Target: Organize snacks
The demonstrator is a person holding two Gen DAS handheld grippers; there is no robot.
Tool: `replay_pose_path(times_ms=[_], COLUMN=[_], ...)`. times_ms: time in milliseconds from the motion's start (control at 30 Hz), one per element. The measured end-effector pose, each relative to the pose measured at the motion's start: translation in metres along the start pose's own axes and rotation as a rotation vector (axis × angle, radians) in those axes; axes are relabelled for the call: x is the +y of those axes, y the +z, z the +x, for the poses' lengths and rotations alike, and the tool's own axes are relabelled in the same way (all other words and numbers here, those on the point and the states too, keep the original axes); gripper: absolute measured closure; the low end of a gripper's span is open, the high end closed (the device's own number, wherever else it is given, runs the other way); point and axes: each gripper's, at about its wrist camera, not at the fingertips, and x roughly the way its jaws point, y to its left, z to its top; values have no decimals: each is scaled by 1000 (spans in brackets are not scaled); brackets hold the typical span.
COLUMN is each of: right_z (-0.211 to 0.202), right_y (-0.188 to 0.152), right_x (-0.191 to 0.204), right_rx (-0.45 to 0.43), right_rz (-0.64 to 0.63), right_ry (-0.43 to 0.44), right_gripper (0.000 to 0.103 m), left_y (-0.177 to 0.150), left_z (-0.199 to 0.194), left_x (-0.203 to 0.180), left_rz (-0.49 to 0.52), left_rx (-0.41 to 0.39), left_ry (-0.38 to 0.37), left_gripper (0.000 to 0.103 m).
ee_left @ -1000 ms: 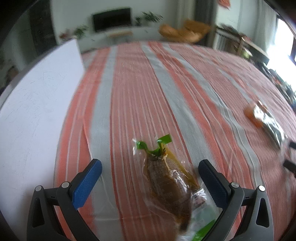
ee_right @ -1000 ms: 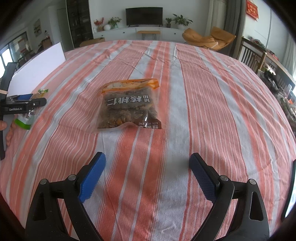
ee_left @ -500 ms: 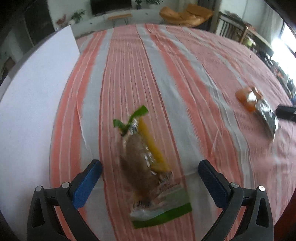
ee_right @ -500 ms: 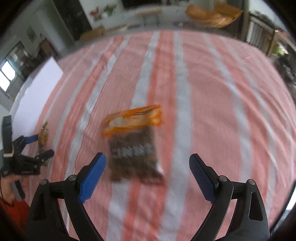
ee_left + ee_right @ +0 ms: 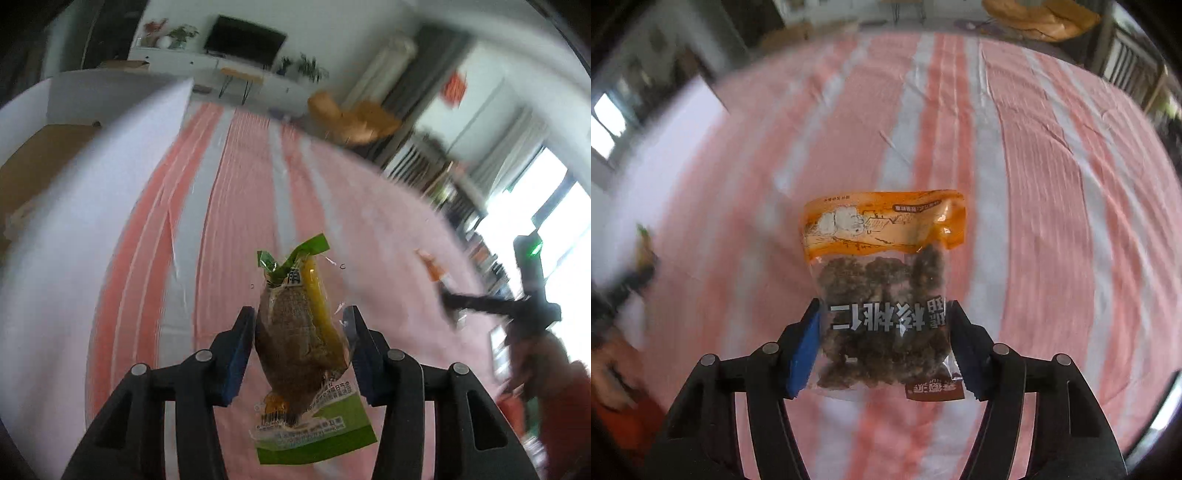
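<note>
Both packets are being held: the green-edged snack packet by the closing left tongs, the walnut bag by the closing right tongs. Placing, probably into the white box, is still being awaited.

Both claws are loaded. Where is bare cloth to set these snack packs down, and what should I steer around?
Bare striped tablecloth stretches ahead of the walnut pack in the right claw, out to the far table edge. Ahead of the green-edged pack in the left claw, the cloth is bare too, bordered by the white box. Crowding is only between the two claws.
</note>
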Motion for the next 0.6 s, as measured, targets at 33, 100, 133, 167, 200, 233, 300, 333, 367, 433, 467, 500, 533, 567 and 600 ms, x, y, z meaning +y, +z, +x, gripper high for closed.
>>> replay_pose_path(times_ms=[33,100,133,167,200,233,300,333,367,433,467,500,533,567,600], right_z=[-13,-39,-47,-55,-64,-69,-75,-73,-72,-62,-55,-43,-33,-22,-7], right_y=[2,15,21,27,35,39,50,53,54,59,57,56,53,47,40], right_x=[6,38,57,80,113,138,205,238,257,315,338,363,377,393,409], right_rx=[-32,-89,-105,-120,-138,-149,-163,-160,-159,-157,-148,-125,-100,-66,-22], right_rz=[17,-4,-28,-60,-108,-144,-227,-268,-296,-367,-391,-409,-418,-430,-450], right_ry=[50,153,195,238,291,327,419,456,472,489,499,509,506,493,476], right_gripper=[36,36,36,36,36,36,35,35,35,34,31,26,24,21,21], left_y=[6,22,29,38,46,51,57,57,55,48,43,37,32,26,21], left_z=[-15,-52,-67,-84,-103,-119,-142,-149,-157,-165,-169,-173,-176,-181,-183], left_x=[-2,-2,0,6,16,28,55,68,87,113,125,138,145,149,152], left_rz=[-13,-10,-5,-1,-4,-10,-16,-22,-35,-60,-76,-100,-116,-128,-134], left_rx=[-32,-93,-120,-146,-171,-190,-209,-207,-199,-182,-170,-159,-154,-155,-156], left_ry=[-23,-26,-13,9,48,91,223,296,400,505,538,562,576,587,597], left_gripper=[55,54,54,53,52,50,47,45,44,39,35,32,28,24,23])
